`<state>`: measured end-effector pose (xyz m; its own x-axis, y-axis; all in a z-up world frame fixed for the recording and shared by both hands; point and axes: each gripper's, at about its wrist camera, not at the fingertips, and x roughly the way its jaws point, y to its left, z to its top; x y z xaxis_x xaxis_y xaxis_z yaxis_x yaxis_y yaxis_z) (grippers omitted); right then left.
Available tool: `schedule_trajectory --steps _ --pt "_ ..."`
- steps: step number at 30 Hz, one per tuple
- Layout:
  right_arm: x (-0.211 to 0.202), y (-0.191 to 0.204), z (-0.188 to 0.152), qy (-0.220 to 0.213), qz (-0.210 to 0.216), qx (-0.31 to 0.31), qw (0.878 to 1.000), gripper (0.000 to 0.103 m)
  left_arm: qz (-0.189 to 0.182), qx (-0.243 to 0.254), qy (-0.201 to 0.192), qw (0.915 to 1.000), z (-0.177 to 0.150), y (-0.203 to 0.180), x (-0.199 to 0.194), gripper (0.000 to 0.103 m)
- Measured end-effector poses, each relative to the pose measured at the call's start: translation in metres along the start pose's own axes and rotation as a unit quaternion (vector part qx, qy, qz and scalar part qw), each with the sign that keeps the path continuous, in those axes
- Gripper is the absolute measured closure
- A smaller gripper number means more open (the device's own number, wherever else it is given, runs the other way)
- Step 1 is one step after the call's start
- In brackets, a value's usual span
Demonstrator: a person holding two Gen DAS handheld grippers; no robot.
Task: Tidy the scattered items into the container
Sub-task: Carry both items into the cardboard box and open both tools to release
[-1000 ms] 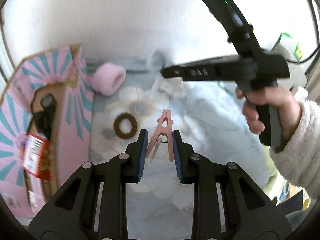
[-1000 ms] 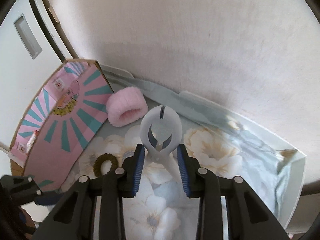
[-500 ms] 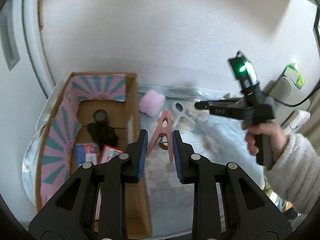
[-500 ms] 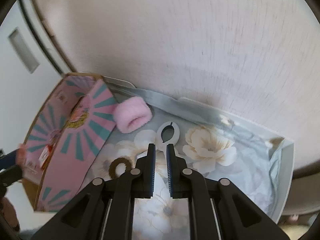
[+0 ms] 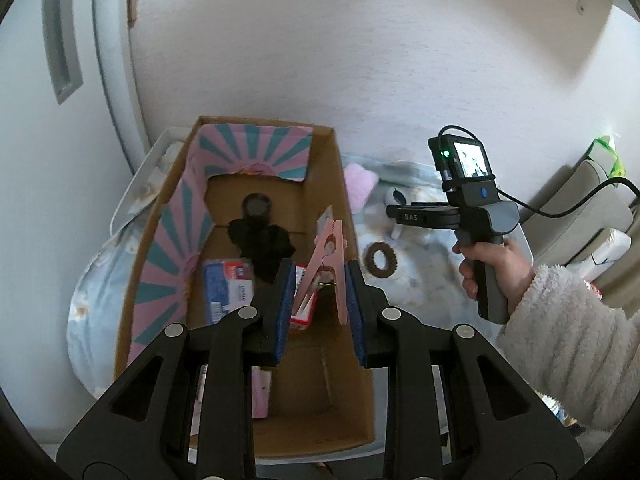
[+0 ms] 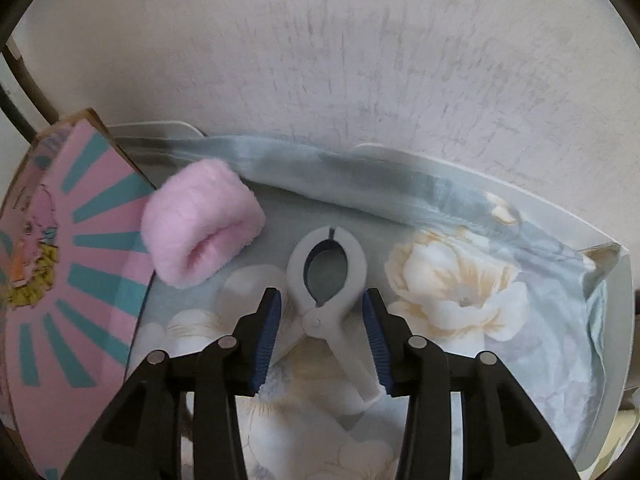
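My left gripper is shut on a pink clothespin and holds it above the open cardboard box, which has pink and teal flaps. My right gripper is open, its fingers on either side of a white clamp clip that lies on the floral cloth. A pink fluffy band lies to the clip's left, against the box. A brown hair ring lies on the cloth right of the box. The right gripper also shows in the left wrist view, held by a hand.
The box holds a black scrunchie, a dark round lid, a blue packet and other small packets. The cloth covers a white tray against a wall. Beige and white objects stand to the right.
My left gripper has carried the pink clothespin left, over the box. My right gripper, shut half a second ago, has opened and dropped around the white clip.
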<state>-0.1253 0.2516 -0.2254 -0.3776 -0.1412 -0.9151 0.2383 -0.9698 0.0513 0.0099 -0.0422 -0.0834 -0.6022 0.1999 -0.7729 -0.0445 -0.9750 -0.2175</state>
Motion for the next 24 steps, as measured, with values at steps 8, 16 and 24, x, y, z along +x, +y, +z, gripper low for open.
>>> schedule_trajectory --steps 8,16,24 --pt "-0.024 -0.003 -0.004 -0.025 0.016 0.007 1.000 0.069 -0.005 0.005 0.003 1.0000 0.002 0.009 -0.002 0.081" --pt "-0.129 0.020 -0.005 -0.096 0.098 -0.001 0.991 0.068 0.003 -0.002 -0.007 1.0000 0.012 0.025 -0.014 0.081" --pt "-0.190 0.106 -0.005 -0.122 0.188 -0.090 0.970 0.068 0.026 -0.014 0.030 0.9991 0.008 0.046 -0.003 0.081"
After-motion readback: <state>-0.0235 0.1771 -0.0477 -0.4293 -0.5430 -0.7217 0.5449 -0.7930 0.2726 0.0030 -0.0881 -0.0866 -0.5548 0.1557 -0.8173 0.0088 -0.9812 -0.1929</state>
